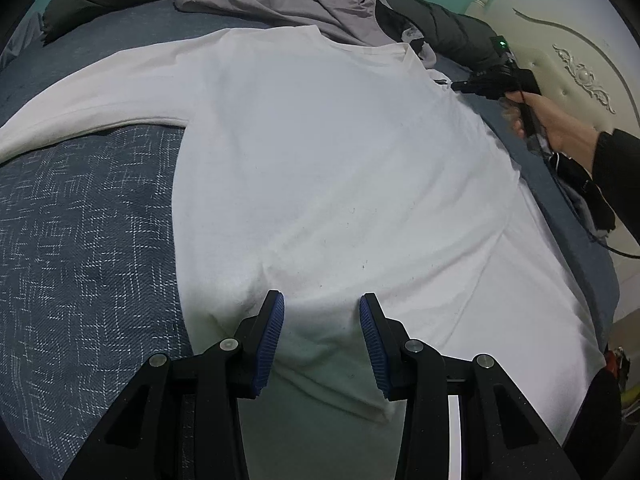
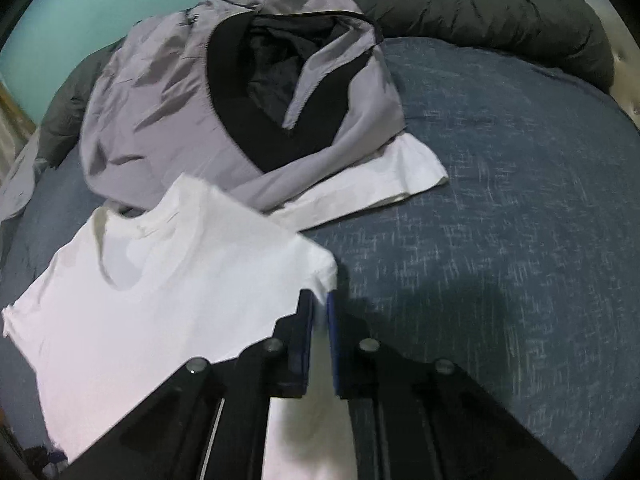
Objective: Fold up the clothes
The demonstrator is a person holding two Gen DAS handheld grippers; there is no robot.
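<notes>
Spread flat on a blue bedspread (image 1: pixel 80 240), a white long-sleeved shirt (image 1: pixel 320 160) fills the left wrist view. Left gripper (image 1: pixel 322 312) at 6 o'clock stands half open over its hem, pads apart. Right gripper (image 2: pixel 320 304), jaws nearly together, pinches the shirt's shoulder fabric, with a grey jacket (image 2: pixel 160 112) at 11 o'clock.

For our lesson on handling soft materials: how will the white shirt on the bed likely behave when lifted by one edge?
The white shirt will probably sag and drape, since it lies limp with creases on the bed. It looks thin, so likely light. The far sleeve lies under the grey jacket, so it may drag.
</notes>
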